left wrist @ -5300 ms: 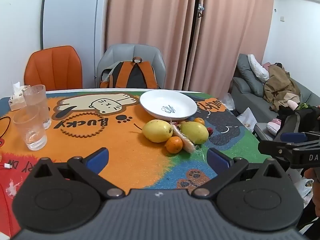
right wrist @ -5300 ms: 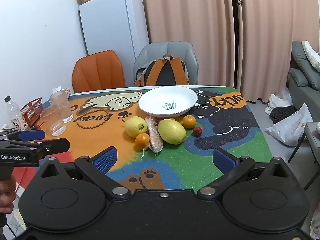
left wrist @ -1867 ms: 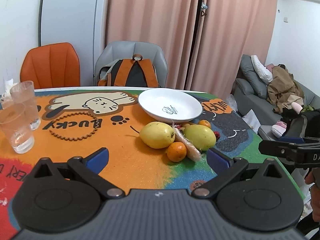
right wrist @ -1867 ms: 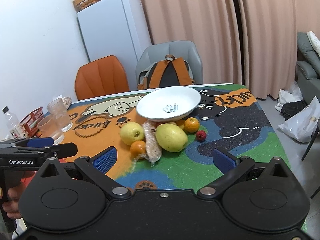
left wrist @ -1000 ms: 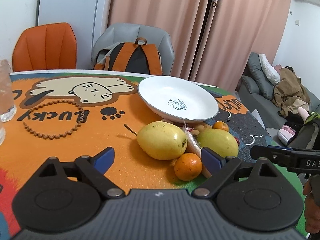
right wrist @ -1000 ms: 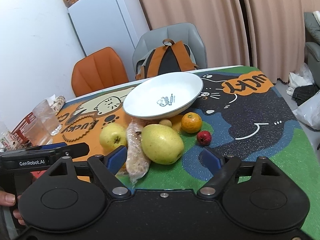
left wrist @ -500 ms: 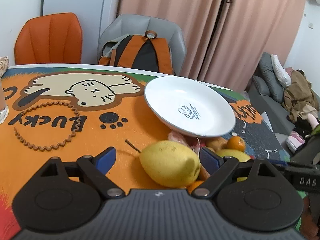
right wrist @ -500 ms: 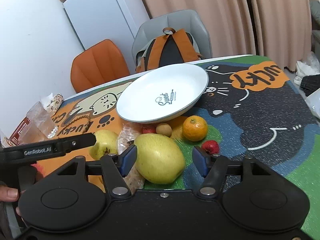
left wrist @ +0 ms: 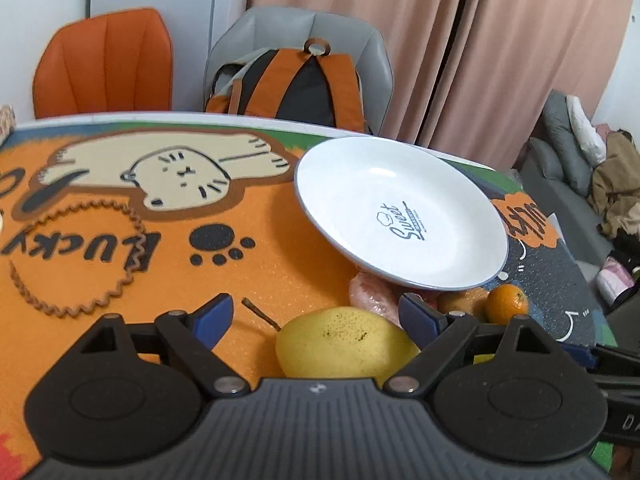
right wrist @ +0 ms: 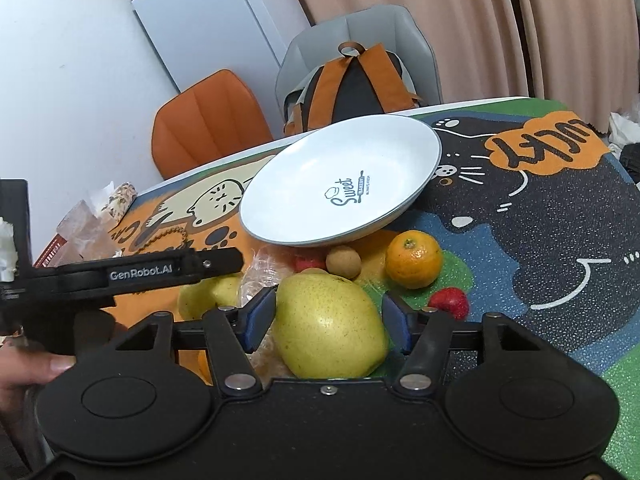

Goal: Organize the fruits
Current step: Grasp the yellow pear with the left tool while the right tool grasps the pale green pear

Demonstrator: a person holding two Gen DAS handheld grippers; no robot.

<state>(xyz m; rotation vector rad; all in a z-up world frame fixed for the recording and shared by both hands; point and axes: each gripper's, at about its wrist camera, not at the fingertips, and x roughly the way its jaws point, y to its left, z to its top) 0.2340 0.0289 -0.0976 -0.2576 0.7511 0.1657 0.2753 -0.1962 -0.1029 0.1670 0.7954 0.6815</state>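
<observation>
Just in front of the white plate (right wrist: 340, 196), the right claw (right wrist: 328, 320) grips a green pear (right wrist: 330, 326). The left claw (left wrist: 316, 316) gapes wide around a yellow pear (left wrist: 344, 344), pads clear.

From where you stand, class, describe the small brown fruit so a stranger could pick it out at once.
Find the white plate on the cartoon mat. Just below its near rim lies a cluster of fruit, and the brown fruit sits there between a red fruit and the mandarin. It is the only dull tan ball, smaller than the mandarin and much smaller than the pear.
</observation>
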